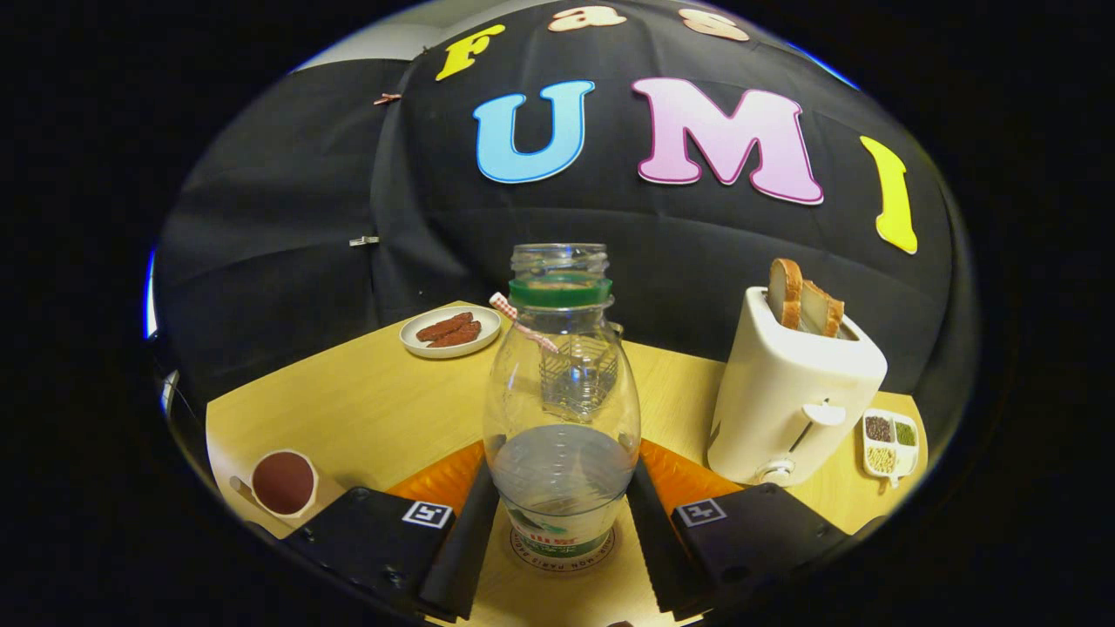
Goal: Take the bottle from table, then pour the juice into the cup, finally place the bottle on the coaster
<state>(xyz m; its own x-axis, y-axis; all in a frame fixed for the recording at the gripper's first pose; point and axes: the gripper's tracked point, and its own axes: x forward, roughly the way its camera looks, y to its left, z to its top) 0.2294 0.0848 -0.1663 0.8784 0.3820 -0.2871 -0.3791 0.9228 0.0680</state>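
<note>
Gripper view: you are looking along the fingers at the bottle [562, 392], which stands upright between them near the table's [366, 409] front edge.
Claw: the gripper [562, 522] has both fingers lying along the bottle's lower sides; they look to be touching it, but you cannot tell from here whether they are pressing.
Bottle: clear, uncapped, green ring at the neck, liquid only in the lower part.
Coaster: a round printed disc [601, 550] shows under the bottle's base, so the bottle appears to be resting on the coaster.
Cup: the cup [283, 482] of dark juice sits at the front left corner of the table, well apart from the bottle.
Step in hand: judged from this, you are setting down and letting go. Spread the fingers evenly and draw straight back, so neither side drags the bottle over.
Hard to make out: the bottle's foot and most of the coaster are masked by the label and fingers; whether the base sits centred is unclear.
Others: plate [450, 333] at the far edge, toaster [797, 392] at the right.
</note>
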